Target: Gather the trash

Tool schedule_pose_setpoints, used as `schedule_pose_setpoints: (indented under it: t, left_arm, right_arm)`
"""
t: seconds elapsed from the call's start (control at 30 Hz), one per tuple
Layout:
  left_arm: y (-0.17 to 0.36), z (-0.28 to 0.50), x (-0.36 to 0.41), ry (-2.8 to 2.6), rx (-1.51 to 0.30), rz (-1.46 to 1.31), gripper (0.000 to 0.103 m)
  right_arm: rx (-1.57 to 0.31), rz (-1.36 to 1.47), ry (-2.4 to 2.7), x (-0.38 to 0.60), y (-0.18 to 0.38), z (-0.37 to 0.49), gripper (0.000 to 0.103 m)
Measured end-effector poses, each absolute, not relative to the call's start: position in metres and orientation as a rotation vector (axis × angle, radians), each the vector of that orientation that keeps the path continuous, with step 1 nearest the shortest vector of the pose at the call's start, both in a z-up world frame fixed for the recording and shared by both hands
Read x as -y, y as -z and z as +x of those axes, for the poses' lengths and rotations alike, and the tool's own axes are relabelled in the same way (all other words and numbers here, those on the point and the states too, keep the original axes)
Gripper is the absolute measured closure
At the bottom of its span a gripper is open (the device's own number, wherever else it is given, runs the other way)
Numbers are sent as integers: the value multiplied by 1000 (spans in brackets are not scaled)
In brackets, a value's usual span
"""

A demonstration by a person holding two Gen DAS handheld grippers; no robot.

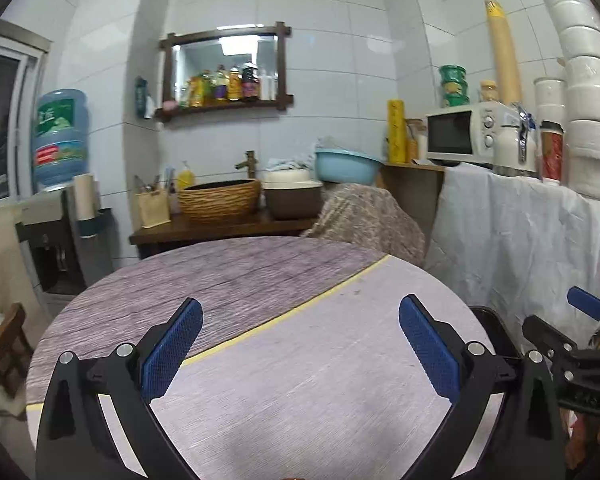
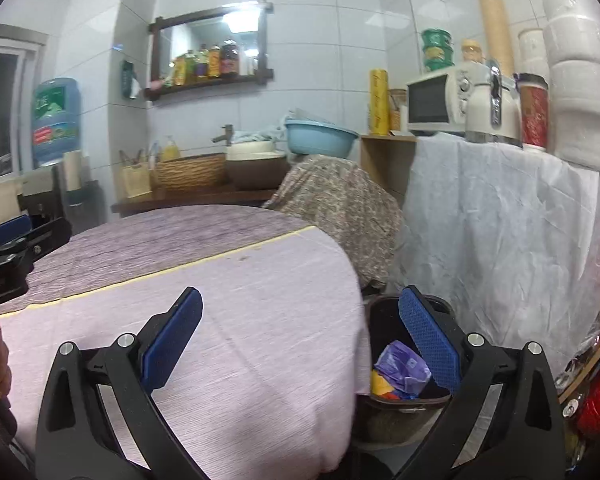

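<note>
Trash (image 2: 403,369), purple and yellow wrappers, lies in the dark bin (image 2: 384,320) beside the round counter (image 2: 236,280). My right gripper (image 2: 300,342) hangs spread and empty over the counter's edge and bin; my left gripper (image 1: 300,344) hangs spread and empty above the counter.

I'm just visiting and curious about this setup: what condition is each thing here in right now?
Left tool: open, holding nothing, above the table.
Right tool: open, holding nothing, at the table's edge.
Round table: covered with cloth, no trash visible on it.
Trash bin: uncovered, wrappers inside.
Microwave: door shut.
</note>
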State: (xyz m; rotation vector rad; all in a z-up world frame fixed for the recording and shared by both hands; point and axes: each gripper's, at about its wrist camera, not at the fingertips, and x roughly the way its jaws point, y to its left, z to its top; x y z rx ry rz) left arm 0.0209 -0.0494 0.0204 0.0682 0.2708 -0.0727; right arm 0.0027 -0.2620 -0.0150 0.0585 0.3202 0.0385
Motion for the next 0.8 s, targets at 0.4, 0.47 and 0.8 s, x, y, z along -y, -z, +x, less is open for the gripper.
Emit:
schedule_pose_setpoints:
  t: [0.4,0.47,0.8]
  left_arm:
    - [-12,-9,25,11,-283,3,5]
    - [-12,-11,24,9,-280,8,5]
    - [-14,-13,18,-10,-273,-1,5]
  right_arm:
    - [-274,19,-88,226,9,-28,6]
    - [-266,20,-89,227,7,-29,6]
    - [-254,29,-81,232,4,-30,6]
